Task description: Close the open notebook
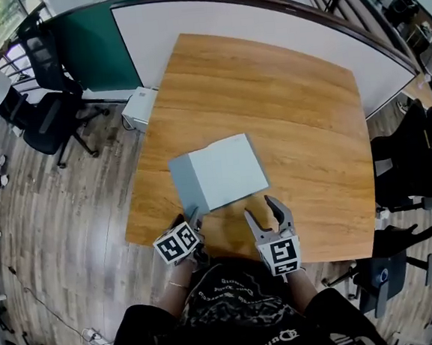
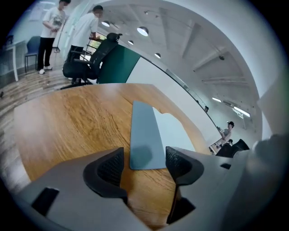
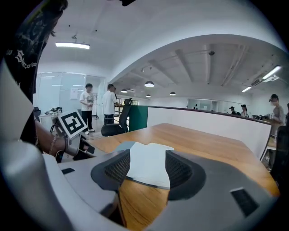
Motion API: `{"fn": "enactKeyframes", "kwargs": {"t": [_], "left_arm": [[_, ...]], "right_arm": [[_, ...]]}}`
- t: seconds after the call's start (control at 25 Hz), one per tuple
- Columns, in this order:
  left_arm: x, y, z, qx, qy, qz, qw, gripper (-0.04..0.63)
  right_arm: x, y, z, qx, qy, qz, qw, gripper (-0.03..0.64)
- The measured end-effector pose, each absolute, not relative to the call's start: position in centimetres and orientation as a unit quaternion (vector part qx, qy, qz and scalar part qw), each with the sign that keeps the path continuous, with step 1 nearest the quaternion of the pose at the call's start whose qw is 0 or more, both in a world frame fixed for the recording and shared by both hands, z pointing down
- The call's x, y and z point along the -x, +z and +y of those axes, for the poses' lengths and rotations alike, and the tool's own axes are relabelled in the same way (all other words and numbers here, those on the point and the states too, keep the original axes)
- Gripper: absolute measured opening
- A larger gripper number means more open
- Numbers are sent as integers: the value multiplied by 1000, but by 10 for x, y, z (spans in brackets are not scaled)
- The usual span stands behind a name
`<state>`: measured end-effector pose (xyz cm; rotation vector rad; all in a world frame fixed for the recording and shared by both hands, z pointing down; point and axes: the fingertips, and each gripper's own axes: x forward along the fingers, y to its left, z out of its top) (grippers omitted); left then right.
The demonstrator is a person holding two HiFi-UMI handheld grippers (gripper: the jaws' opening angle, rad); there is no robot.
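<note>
The notebook [image 1: 220,174] lies open on the wooden table [image 1: 284,94], its grey-blue cover [image 1: 185,184] spread to the left and white pages [image 1: 231,168] to the right. My left gripper [image 1: 194,219] hovers at the cover's near-left corner, open, with nothing between its fingers; in the left gripper view the cover [image 2: 145,135] lies just ahead of the left gripper [image 2: 144,166]. My right gripper [image 1: 262,210] is open just short of the notebook's near edge. In the right gripper view the pages [image 3: 149,158] show beyond the right gripper [image 3: 146,168].
A white and green partition [image 1: 263,21] runs along the table's far side. Office chairs [image 1: 53,114] and a white box [image 1: 141,107] stand on the floor at left, more chairs [image 1: 411,166] at right. People stand far off at left [image 2: 54,27].
</note>
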<state>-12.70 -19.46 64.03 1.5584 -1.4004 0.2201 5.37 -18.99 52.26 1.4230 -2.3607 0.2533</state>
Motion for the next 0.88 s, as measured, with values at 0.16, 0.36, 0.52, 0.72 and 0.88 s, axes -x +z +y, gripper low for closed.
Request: {"fn": "enactKeyframes", "kwargs": {"t": [0.16,0.36,0.52,0.72,0.88], "left_arm": [[125,642,-199,-634,89,-590,492,296],[122,642,-197,-632,75,-585,503,301],[114,640,-200,-625,48,-578,523,321],[117,643,-204,-610,41,-588,530,322],[115,643,-206,-615,62,-600,509,311]], "right_arm": [[-72,528,-208,-502,67,-837,209,235],[-94,574,-221,-490,112,-827,252,238],[-100,603,-235,-471,145,-825,277,242],[-103,630,-247,-450,180,-822,298,253],[-104,634,-254,-446,191,-823,295,267]]}}
